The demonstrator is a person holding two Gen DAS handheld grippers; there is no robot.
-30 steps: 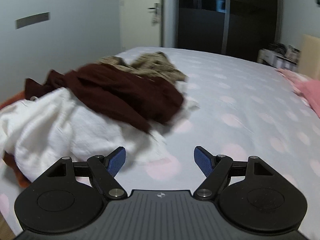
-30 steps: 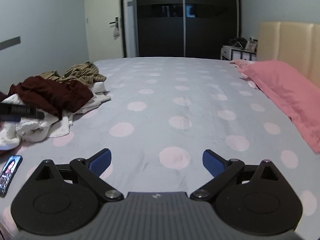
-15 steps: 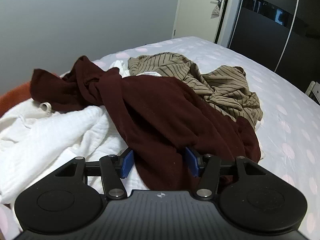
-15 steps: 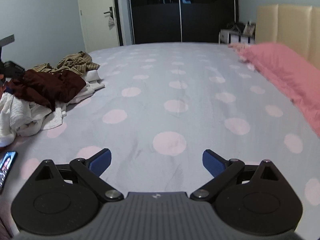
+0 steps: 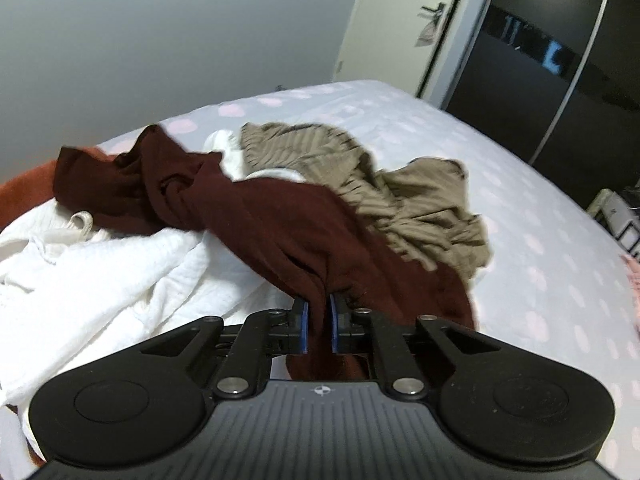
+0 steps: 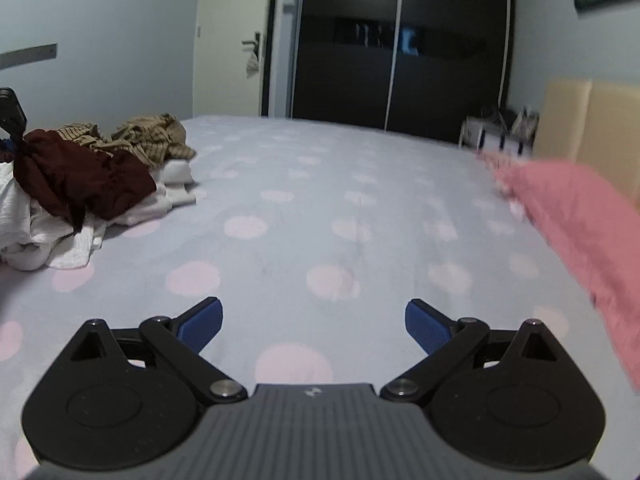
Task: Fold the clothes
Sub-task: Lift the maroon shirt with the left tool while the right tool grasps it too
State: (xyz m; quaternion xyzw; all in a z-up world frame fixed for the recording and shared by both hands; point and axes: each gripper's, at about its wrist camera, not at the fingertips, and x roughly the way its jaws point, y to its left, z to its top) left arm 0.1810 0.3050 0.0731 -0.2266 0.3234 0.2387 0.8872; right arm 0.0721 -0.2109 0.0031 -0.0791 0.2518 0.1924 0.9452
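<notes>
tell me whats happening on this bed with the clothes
A person with a handheld gripper in each hand is starting to fold laundry. The left gripper is closing its fingers on a fold of the dark red garment, on top of the pile. The right gripper is open over the bare spotted sheet, holding nothing.

Right gripper (image 6: 314, 318) jaws wide, empty — over dotted bedsheet (image 6: 340, 208).
</notes>
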